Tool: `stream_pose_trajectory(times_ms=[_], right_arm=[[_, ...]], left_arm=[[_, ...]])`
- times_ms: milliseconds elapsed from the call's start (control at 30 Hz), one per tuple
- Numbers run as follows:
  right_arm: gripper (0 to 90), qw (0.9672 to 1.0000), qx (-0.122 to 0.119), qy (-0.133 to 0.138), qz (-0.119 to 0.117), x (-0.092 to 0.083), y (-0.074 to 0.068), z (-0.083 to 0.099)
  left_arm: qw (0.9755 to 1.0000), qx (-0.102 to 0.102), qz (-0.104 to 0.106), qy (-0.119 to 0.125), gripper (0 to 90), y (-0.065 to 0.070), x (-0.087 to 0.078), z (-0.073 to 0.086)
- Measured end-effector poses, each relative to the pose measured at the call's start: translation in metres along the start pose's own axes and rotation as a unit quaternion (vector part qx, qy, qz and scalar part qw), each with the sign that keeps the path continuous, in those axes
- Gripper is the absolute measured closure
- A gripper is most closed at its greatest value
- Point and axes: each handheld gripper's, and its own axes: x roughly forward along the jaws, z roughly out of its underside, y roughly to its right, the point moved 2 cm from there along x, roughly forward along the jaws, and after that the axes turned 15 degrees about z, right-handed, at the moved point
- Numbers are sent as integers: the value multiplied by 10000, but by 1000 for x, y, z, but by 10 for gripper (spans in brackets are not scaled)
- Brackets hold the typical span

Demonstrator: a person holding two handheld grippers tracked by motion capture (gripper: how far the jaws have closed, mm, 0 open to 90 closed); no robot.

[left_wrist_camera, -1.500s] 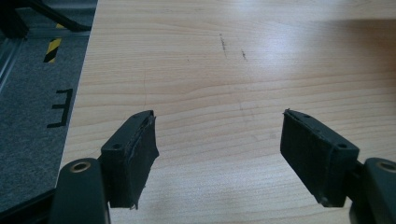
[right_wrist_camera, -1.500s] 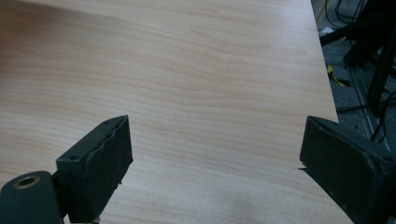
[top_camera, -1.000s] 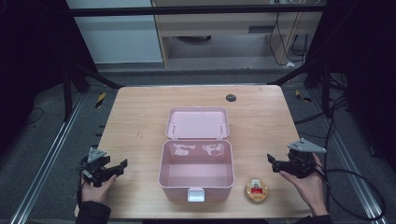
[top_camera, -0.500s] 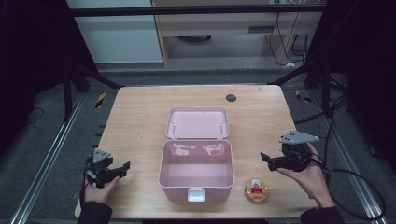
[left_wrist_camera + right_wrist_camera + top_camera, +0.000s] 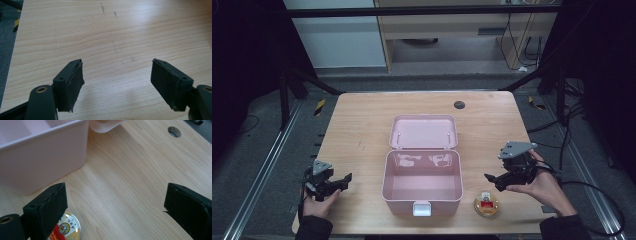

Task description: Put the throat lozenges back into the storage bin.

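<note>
Glossy pink plastic box point(image 5: 422, 185), wood-grain table point(image 5: 357, 130)

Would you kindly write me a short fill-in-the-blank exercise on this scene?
1. The pink box sits with its lid ____.
2. The small round tin lies on the table, nearest the ____ gripper.
3. Both the left gripper and the right gripper have their jaws ____.

Missing words: open; right; open

You work in a lab: a wooden table point(image 5: 362, 125) in a black metal frame point(image 5: 422, 11), cables point(image 5: 572, 125) trailing right.
</note>
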Motion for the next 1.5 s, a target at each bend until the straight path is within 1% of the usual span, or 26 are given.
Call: stream_pose_trajectory(times_ms=[133,300,333,367,433,500,533,567,667,733,767,833,900,933,1000,1233,1267,1300,1400,1433,1500], right_arm=[[49,9997,-158,-38,-178,1,-4,-1],[49,9983,-413,-117,-392,2,-9,-4],[49,9979,-466,-143,-429,2,-10,-4],[47,9966,-593,-232,-517,2,-12,-5],[47,9962,-618,-261,-554,3,-14,-5],[47,9942,-775,-337,-664,4,-17,-6],[48,9936,-800,-368,-712,4,-18,-5],[48,9936,-800,-368,-712,4,-18,-5],[48,9921,-917,-434,-741,5,-20,-5],[49,9906,-977,-491,-825,4,-22,-5],[49,9890,-1061,-527,-887,5,-23,-4],[49,9886,-1081,-554,-885,5,-24,-4],[47,9867,-1190,-614,-919,5,-26,-3],[47,9867,-1190,-614,-919,5,-26,-3],[45,9850,-1264,-653,-974,5,-28,-2],[43,9820,-1361,-786,-1046,9,-33,3],[42,9807,-1394,-843,-1083,11,-36,4],[42,9807,-1394,-843,-1083,11,-36,4],[42,9778,-1480,-952,-1138,16,-41,8],[42,9778,-1480,-952,-1138,16,-41,8],[41,9765,-1489,-1022,-1172,18,-45,11]], left_arm=[[10000,6,-3,-20,253,0,1,0],[10000,25,-2,-58,253,0,2,0],[10000,23,-1,-55,253,0,2,0],[10000,23,-4,-60,254,0,2,1],[10000,28,0,-68,254,0,2,0],[10000,36,-1,-71,254,1,2,0],[10000,35,5,-71,254,1,2,0],[10000,35,4,-75,254,1,2,0],[10000,47,11,-77,254,1,2,1],[10000,50,18,-84,254,1,3,0],[9999,69,17,-111,254,1,3,1],[9999,81,17,-110,254,2,3,1],[9999,94,26,-102,254,2,4,0],[9999,93,29,-104,254,2,4,0],[9999,106,27,-126,253,3,4,1],[9998,123,49,-146,252,3,5,1],[9998,126,49,-149,252,3,5,1],[9998,128,51,-156,252,3,5,0],[9998,123,49,-160,252,3,5,1],[9998,127,48,-158,252,3,5,0],[9998,128,50,-163,252,3,6,1]])
